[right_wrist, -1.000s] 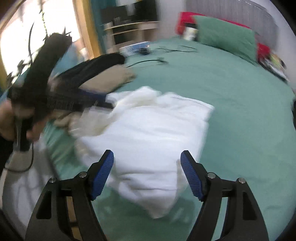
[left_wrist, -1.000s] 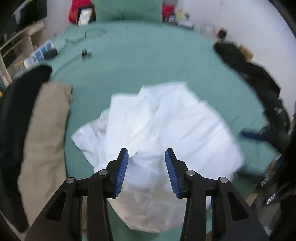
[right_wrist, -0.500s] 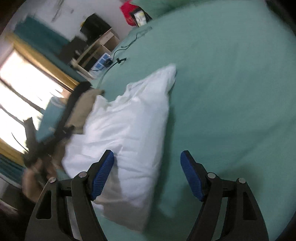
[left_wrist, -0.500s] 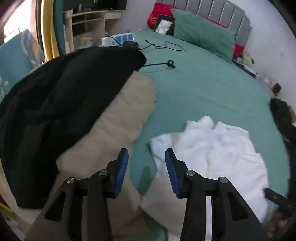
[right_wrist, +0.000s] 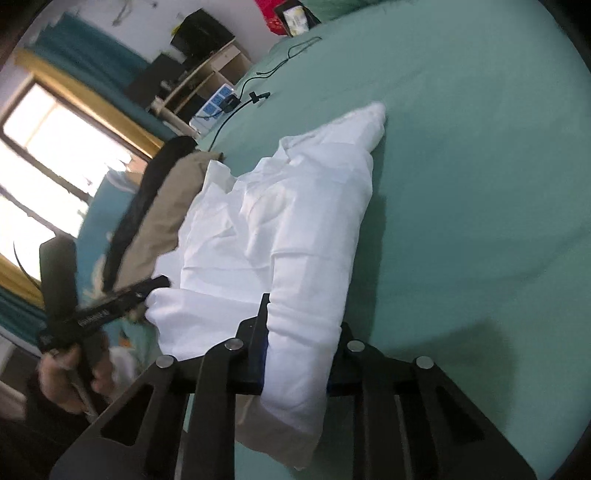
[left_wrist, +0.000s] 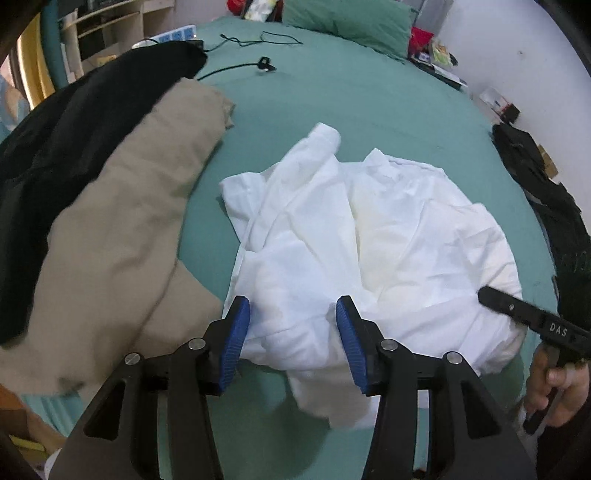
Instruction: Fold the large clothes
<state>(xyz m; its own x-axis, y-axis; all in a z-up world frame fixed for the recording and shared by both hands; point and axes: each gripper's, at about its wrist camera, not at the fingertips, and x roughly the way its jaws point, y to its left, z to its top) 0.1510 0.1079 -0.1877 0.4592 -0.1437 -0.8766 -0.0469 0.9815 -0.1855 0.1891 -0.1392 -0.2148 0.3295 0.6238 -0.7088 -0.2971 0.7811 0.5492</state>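
Left wrist view, white garment [left_wrist: 369, 236]: crumpled heap on the green bed sheet [left_wrist: 369, 103], the landmark here.
Left gripper [left_wrist: 291, 339]: jaws apart, just been widening; blue pads flank the garment's near edge without pressing it.
Tan garment [left_wrist: 122, 229]: left of the white garment, near it.
Black garment [left_wrist: 70, 125]: overlapping the tan one's far side.
Right gripper [left_wrist: 495, 301]: reaches the white garment's right edge; a hand [left_wrist: 554, 387] grips its handle.
Green pillow [left_wrist: 347, 16]: well beyond the white garment.

Right wrist view, right gripper [right_wrist: 299, 332]: jaws just been closing; they pinch a thick fold of the white garment [right_wrist: 295, 206].
Left gripper [right_wrist: 159, 282]: tip at the garment's left edge.
Cable [right_wrist: 240, 107]: beyond the garment.
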